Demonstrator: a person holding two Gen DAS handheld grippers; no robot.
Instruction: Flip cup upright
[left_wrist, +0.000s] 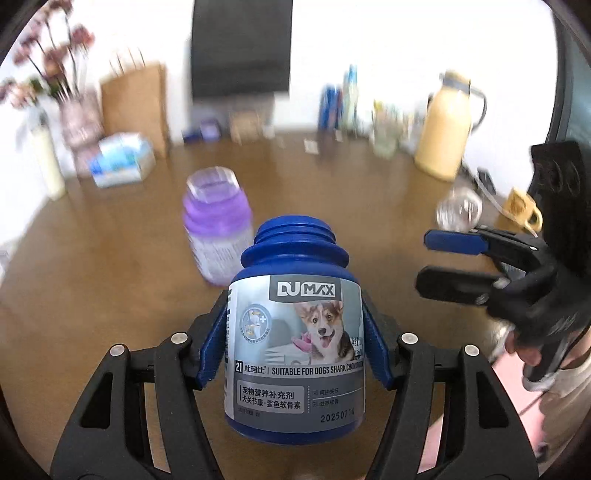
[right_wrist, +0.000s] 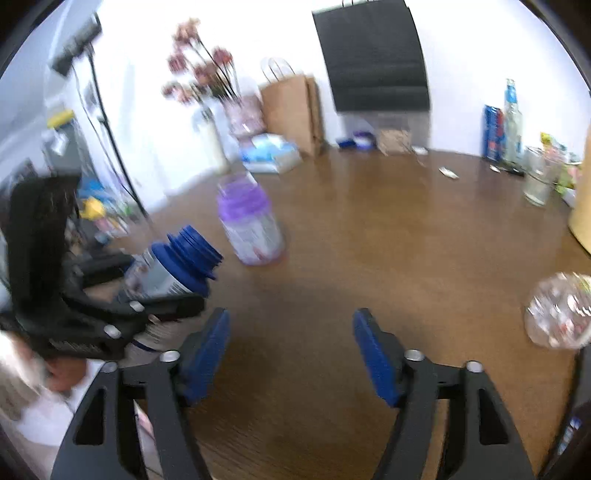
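Beyond the held blue bottle (left_wrist: 295, 332), a purple jar (left_wrist: 217, 225), upright on the table (left_wrist: 332, 192).

Counting by kind, table (right_wrist: 369, 240) showing:
- two grippers: left gripper (left_wrist: 293, 332), right gripper (right_wrist: 291, 347)
- one blue bottle (left_wrist: 295, 332)
- one purple jar (left_wrist: 218, 225)
- one clear cup (right_wrist: 557, 310), lying on side
- one yellow jug (left_wrist: 445, 129)
- one small mug (left_wrist: 522, 206)
- two paper bags: brown bag (left_wrist: 136, 107), black bag (left_wrist: 240, 44)
- one flower vase (left_wrist: 77, 122)
- one tissue pack (left_wrist: 122, 158)
- one blue can (right_wrist: 493, 133)
- one white bottle (left_wrist: 46, 158)
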